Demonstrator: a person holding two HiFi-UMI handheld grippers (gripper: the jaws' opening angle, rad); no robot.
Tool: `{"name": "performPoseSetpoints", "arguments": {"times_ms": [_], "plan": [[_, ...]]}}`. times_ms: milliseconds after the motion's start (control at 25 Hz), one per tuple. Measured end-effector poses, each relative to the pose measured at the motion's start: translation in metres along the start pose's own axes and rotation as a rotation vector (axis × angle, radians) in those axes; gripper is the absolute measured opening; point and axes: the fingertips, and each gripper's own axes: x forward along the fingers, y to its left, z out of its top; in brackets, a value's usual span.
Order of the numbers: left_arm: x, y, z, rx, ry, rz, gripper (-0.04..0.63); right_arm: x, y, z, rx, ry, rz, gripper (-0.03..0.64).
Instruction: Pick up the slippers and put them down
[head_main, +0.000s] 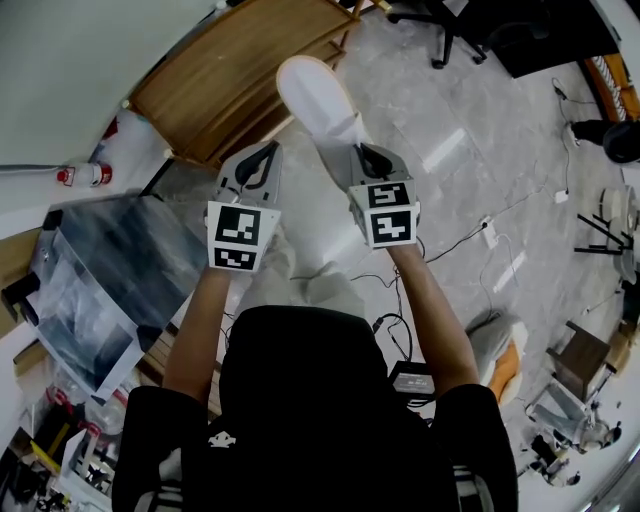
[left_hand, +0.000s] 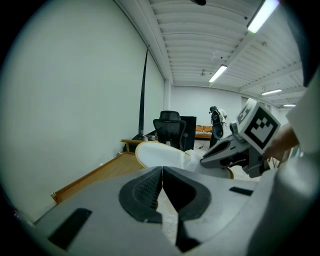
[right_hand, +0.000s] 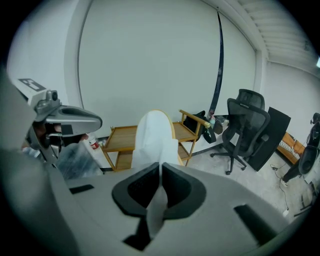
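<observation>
A white slipper (head_main: 315, 95) hangs in the air above the marble floor, toe pointing away from me. My right gripper (head_main: 365, 150) is shut on its thin rear edge. In the right gripper view the slipper (right_hand: 155, 135) rises straight ahead of the right gripper (right_hand: 160, 172), with white material pinched between the pads. My left gripper (head_main: 265, 150) is level with it on the left, jaws together and nothing in them. In the left gripper view the left gripper (left_hand: 162, 172) has its pads touching, and the slipper (left_hand: 160, 155) and right gripper (left_hand: 235, 150) are just to the right.
A low wooden shelf unit (head_main: 240, 70) stands ahead by the white wall. A black office chair (head_main: 450, 25) is at the far right. Cables (head_main: 470, 235) run across the floor. A plastic-wrapped panel (head_main: 110, 270) lies at the left, with a red-and-white bottle (head_main: 85, 175) near it.
</observation>
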Motion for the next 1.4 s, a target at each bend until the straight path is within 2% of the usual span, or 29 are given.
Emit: {"name": "performPoseSetpoints", "arguments": {"times_ms": [160, 600, 840, 1080, 1400], "plan": [[0.011, -0.017, -0.023, -0.015, -0.007, 0.000, 0.005, 0.006, -0.006, -0.023, -0.012, -0.005, 0.006, 0.012], [0.061, -0.068, -0.125, -0.053, 0.051, -0.032, 0.005, 0.043, -0.021, -0.124, 0.022, 0.017, 0.015, 0.012], [0.098, -0.086, -0.180, 0.026, 0.054, -0.045, 0.005, 0.085, -0.021, -0.188, 0.035, 0.039, 0.010, 0.012], [0.134, -0.091, -0.250, 0.004, 0.074, -0.068, 0.005, 0.134, -0.016, -0.247, 0.028, 0.051, 0.000, 0.012], [0.181, -0.100, -0.321, -0.007, 0.080, -0.088, 0.005, 0.189, -0.023, -0.312, 0.048, 0.053, -0.004, 0.012]]}}
